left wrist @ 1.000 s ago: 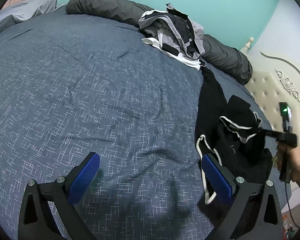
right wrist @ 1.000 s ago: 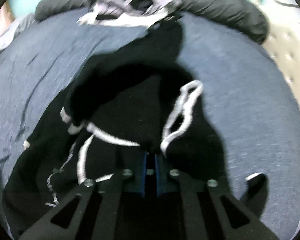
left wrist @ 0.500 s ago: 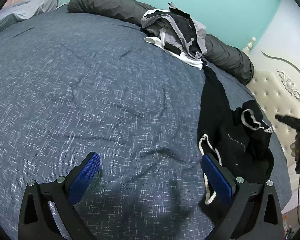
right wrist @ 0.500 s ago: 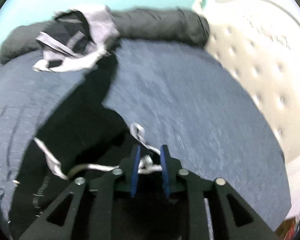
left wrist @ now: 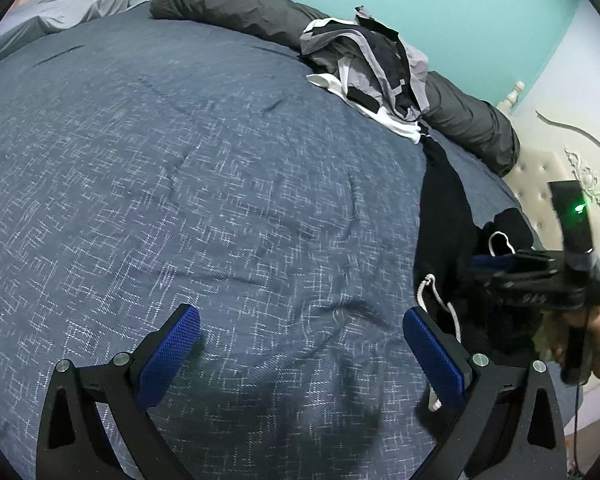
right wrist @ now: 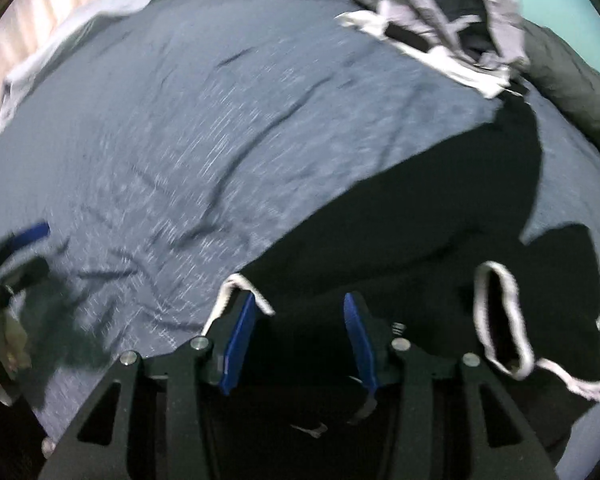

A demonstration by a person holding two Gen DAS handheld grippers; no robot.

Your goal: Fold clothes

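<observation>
Left wrist view: left gripper (left wrist: pixel 300 344) is held wide apart over the blue bedspread (left wrist: pixel 204 184), right gripper (right wrist: pixel 300 332) is seen opening, nothing pinched, above the black garment (right wrist: pixel 440 216), and a clothes pile (left wrist: pixel 372 68) is heaped farther off against the dark bolster (left wrist: pixel 228 4).

The bed (left wrist: pixel 220 200) fills most of the left wrist view. A rolled duvet (left wrist: pixel 236 4) lies along its far edge, with a heap of clothes (left wrist: pixel 372 68) resting on it at upper right. A garment (left wrist: pixel 448 216) stretches from that heap down the right side. The headboard (left wrist: pixel 540 184) stands at far right. The left gripper (left wrist: pixel 300 344) hangs over bare bed at lower centre; the right gripper (right wrist: pixel 300 332) is over the garment.
</observation>
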